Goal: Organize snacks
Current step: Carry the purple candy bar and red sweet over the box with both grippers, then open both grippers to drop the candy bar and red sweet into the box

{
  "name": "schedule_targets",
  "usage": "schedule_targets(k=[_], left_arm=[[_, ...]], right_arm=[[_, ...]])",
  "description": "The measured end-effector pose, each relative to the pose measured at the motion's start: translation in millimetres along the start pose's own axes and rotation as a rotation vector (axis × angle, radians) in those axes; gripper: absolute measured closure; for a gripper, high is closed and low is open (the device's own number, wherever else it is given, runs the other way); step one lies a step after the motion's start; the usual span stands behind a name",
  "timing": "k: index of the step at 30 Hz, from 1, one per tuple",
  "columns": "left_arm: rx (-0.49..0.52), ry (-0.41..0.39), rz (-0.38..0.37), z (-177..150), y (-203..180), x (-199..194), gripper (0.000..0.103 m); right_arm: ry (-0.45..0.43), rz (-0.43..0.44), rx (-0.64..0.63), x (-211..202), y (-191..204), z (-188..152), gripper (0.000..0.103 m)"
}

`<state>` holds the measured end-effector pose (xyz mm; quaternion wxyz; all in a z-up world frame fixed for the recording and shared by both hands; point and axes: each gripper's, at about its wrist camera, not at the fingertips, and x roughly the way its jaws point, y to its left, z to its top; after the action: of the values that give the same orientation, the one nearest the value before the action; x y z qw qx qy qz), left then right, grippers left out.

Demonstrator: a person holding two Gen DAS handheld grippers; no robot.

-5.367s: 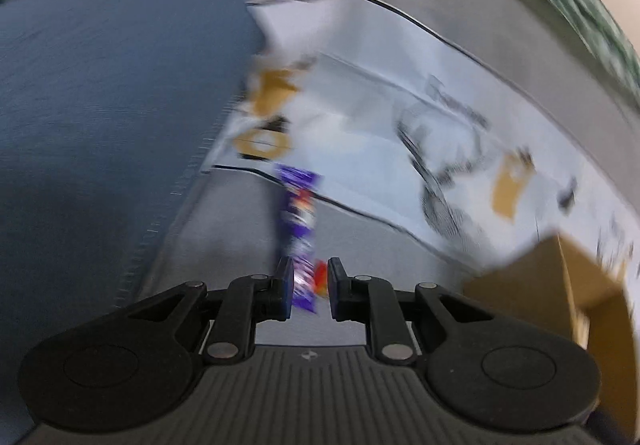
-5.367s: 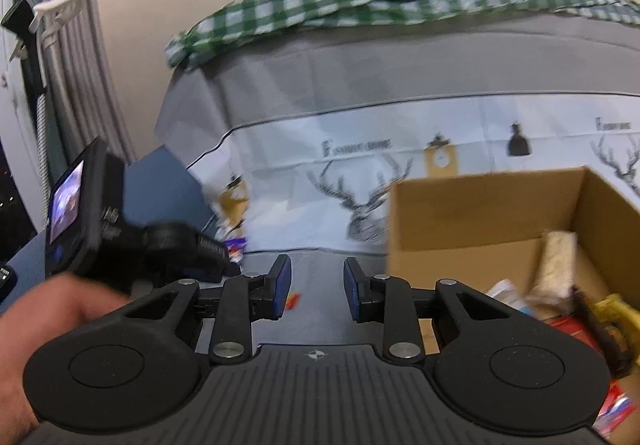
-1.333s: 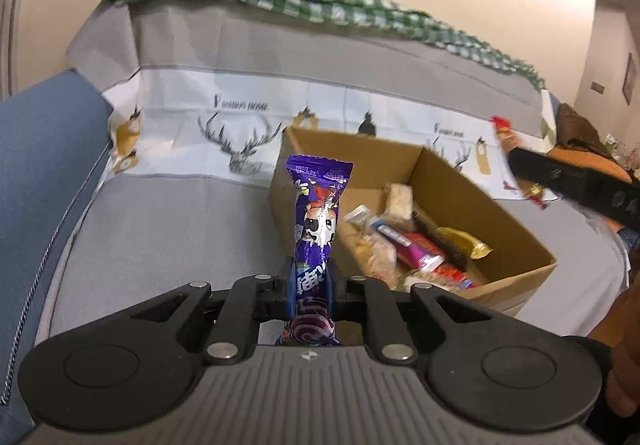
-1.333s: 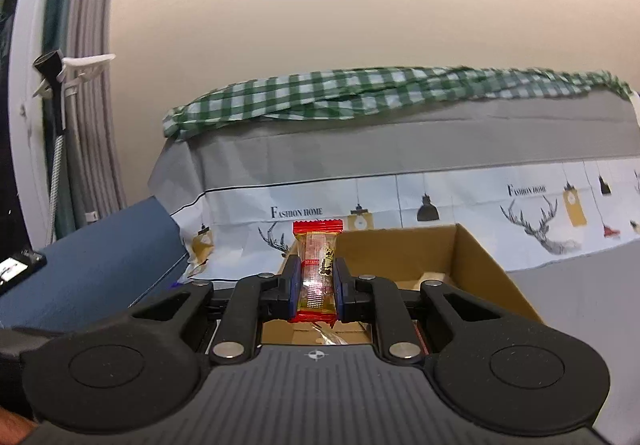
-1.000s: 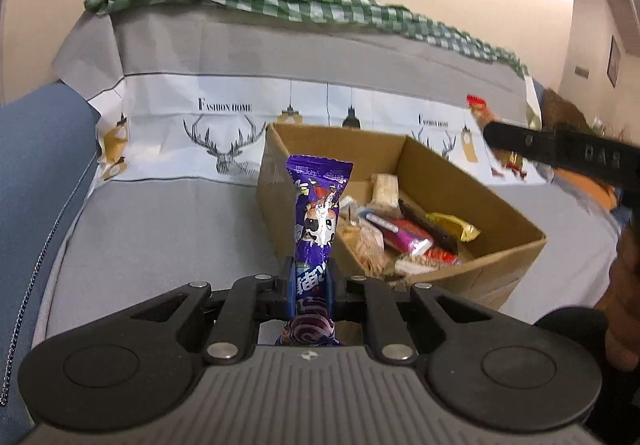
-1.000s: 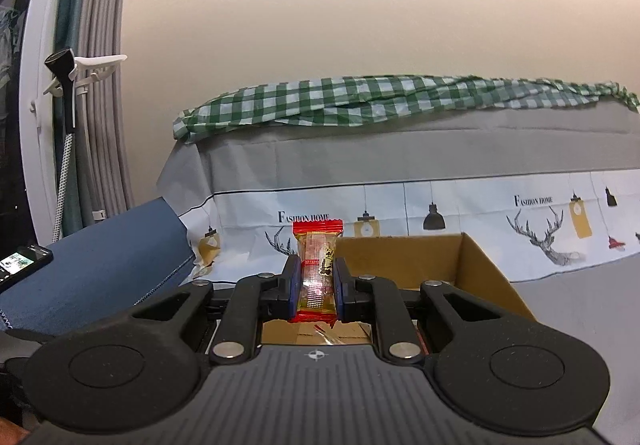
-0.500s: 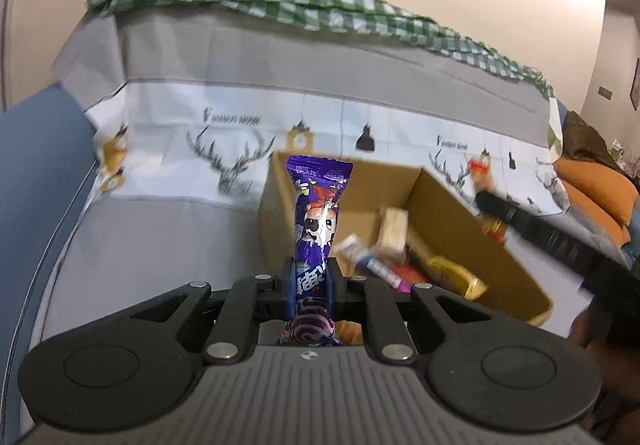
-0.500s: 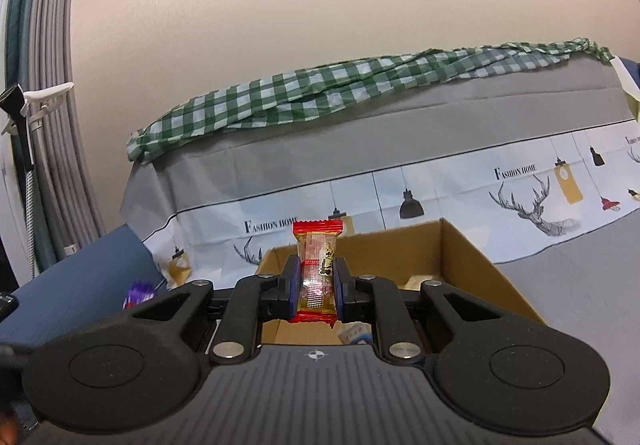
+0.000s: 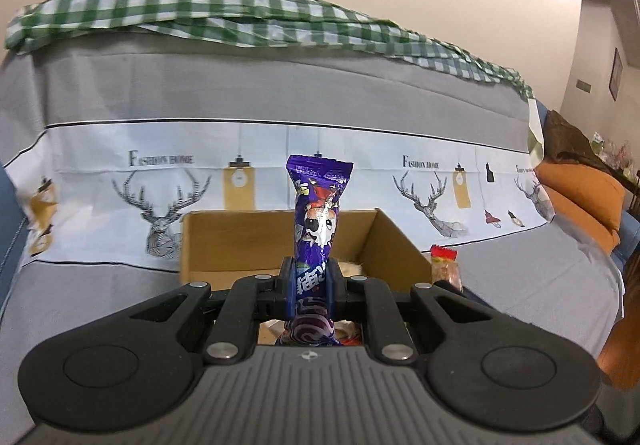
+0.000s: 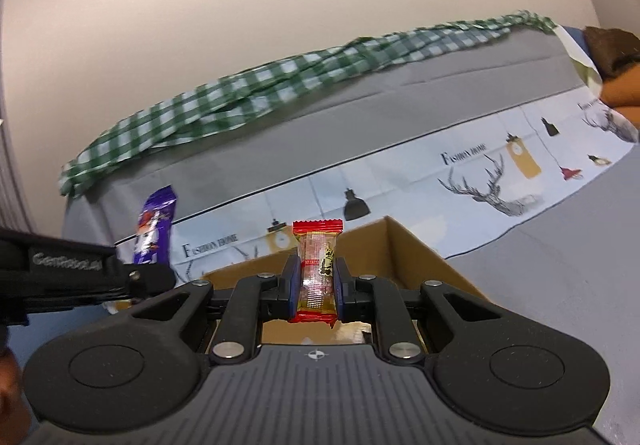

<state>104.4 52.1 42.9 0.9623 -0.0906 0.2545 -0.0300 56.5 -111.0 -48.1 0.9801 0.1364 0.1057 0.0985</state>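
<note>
Glossy purple wrapper (image 9: 318, 221), corrugated cardboard box (image 9: 394, 245)

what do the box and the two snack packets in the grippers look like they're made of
Box: plain brown cardboard, matte, with raw cut edges.
Purple packet: probably glossy plastic film, given its bright glare and crimped top.
Red packet: likely thin plastic wrap with a see-through window and serrated ends.
</note>
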Motion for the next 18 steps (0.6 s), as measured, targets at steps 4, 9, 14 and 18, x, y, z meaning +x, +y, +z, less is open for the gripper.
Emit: schedule_targets(k=[4,9,14,18], left_arm=[[-0.003,0.004,-0.003,5.9,-7.9,12.8,0.088],[0.008,0.000,-0.011,12.9,-15.3,17.2,0.088],[0.014,0.009,-0.039,17.2,-19.7,13.1,0.061],[0.010,-0.025,-0.014,14.8,-15.6,-3.9,0.039]], right_arm=[[-0.003,-0.012,0.015,1.4,-2.6,0.1,0.086],[-0.010,-0.014,0.020,1.2,-3.7,0.3,0.086],[-0.001,-0.011,0.008,1.2,-1.5,-1.6,0.083],[0.000,-0.065,-0.017,-0.3,2.8,-1.8,0.041]])
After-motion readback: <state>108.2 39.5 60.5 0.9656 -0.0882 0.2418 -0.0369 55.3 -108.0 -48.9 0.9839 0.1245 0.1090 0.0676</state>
